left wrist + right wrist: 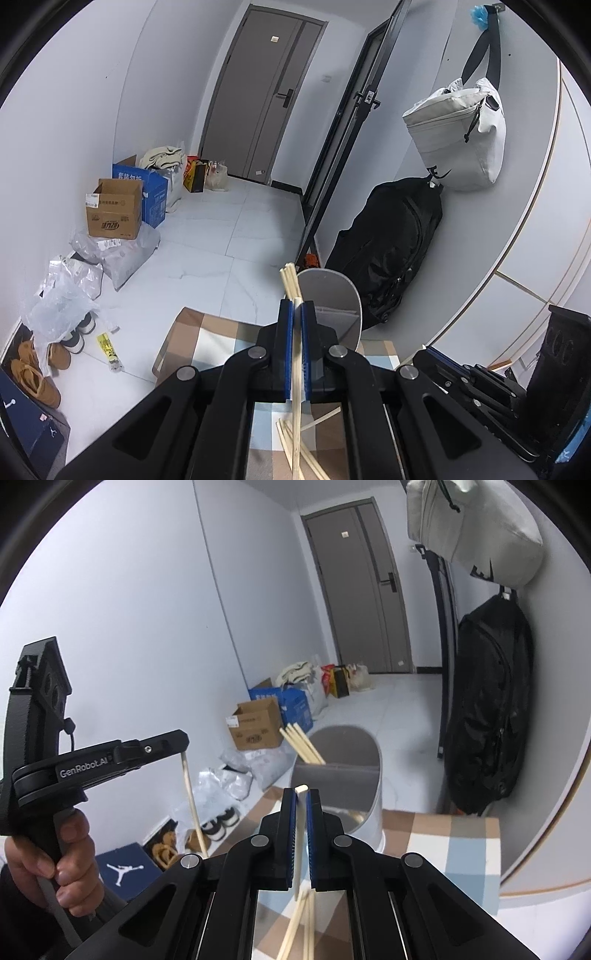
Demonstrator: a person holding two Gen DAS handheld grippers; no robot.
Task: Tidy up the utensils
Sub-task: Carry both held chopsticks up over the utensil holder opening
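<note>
My left gripper (296, 308) is shut on one pale wooden chopstick (295, 369), which runs down between the blue pads. Just beyond its tips stands a grey utensil holder (343, 291) with several chopsticks (288, 280) sticking out of it. In the right wrist view my right gripper (302, 794) is shut on another pale chopstick (300, 834), close in front of the holder (343, 746). The left gripper (183, 747) is at the left there, its chopstick (192, 801) hanging down. Loose chopsticks (295, 439) (299, 923) lie on the checked cloth below.
The checked cloth (454, 842) covers the table, which ends just past the holder. A black backpack (391, 240) and a white bag (458, 136) hang on the right wall. Boxes (114, 210), plastic bags and shoes (37, 369) line the floor at left. A hand (70, 860) grips the left tool.
</note>
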